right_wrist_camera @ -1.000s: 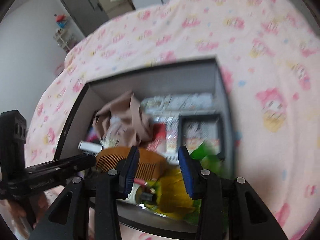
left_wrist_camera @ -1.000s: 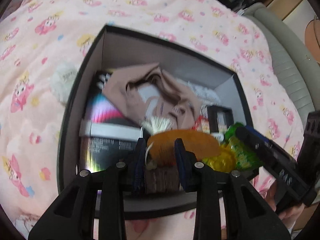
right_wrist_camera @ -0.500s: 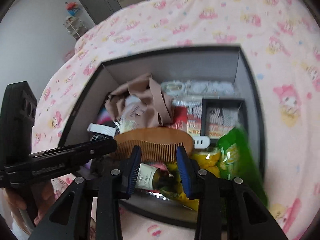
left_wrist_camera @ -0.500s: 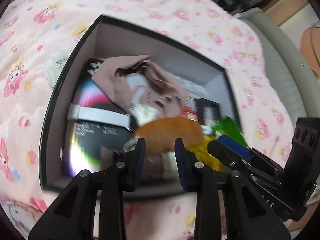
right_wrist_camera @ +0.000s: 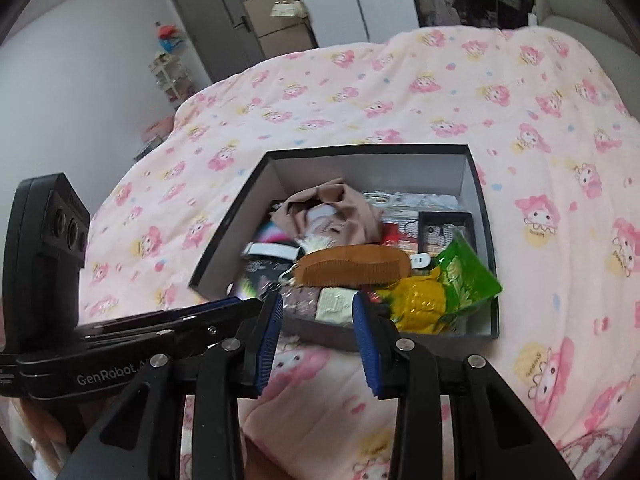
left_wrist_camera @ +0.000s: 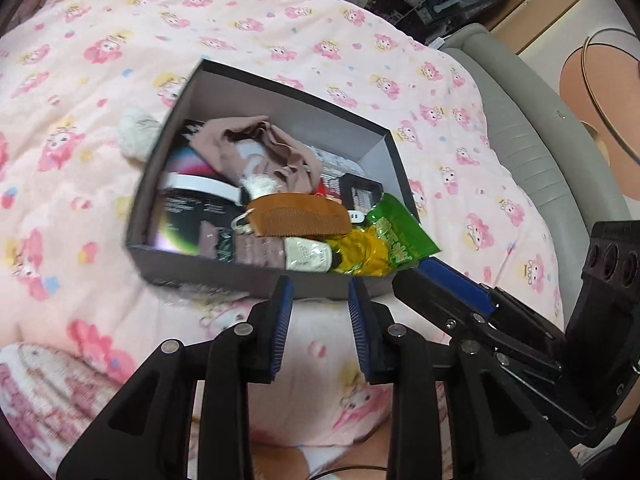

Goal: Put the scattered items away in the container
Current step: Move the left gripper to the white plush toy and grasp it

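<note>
Pink cartoon-print bedspread (right_wrist_camera: 400, 92), grey padded bed frame (left_wrist_camera: 532, 120), grey door (right_wrist_camera: 212, 20), cardboard boxes (right_wrist_camera: 276, 28)

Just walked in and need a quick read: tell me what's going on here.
A person holds two black tools, left and right, over a pink cartoon-print blanket, both open and empty. The dark cardboard box already holds a brown wooden comb and green snack packet. A white fluffy item lies outside.

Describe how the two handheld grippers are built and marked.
Both are black plastic, each with two angular fingers with cut-out windows and silver pivot screws. The left gripper and right gripper carry ribbed blue pads. White "GenRobot" lettering marks the left one's side, and its upright black block has round lenses.
</note>
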Available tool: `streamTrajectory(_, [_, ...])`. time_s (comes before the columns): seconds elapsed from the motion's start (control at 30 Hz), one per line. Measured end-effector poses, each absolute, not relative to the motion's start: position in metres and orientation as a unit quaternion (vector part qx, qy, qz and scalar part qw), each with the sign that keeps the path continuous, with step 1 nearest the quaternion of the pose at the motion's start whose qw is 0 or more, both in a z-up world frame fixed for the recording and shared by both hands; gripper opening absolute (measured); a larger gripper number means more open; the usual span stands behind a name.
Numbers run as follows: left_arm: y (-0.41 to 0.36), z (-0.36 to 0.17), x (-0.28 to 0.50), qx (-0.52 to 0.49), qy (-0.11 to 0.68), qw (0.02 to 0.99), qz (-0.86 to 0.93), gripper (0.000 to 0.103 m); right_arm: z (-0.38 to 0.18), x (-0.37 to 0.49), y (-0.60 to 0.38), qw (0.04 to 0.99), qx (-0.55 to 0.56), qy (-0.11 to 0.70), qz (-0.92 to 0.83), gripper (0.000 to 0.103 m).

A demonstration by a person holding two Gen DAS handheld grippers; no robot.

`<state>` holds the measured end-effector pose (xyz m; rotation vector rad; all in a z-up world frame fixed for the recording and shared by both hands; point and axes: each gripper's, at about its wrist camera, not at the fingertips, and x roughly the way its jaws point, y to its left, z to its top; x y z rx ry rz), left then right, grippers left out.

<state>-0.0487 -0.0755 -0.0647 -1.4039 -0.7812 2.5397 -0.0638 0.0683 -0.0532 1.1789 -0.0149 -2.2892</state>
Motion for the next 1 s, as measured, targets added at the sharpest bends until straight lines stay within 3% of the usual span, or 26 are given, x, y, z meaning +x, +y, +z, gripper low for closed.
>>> streamTrajectory(0.43, [-0.148,-0.061,-0.011,-0.449,-0.270,0.030,0.852,0.027,-0.049,-0.041,-0.009,0.353,0.443,0.017,-0.824,0.032])
streamTrajectory(0.7, [-0.221,-0.065,-0.057,-0.427,-0.327,0.000,0.843,0.028,-0.040,-0.090,-0.077,0.401,0.436,0.005,-0.806,0.032])
streamTrajectory(1.0, [-0.298,-0.147,-0.136,-0.463,-0.418,-0.071,0.779,0.034,-0.083,-0.174,-0.150,0.340,0.486,0.061,-0.803,0.032])
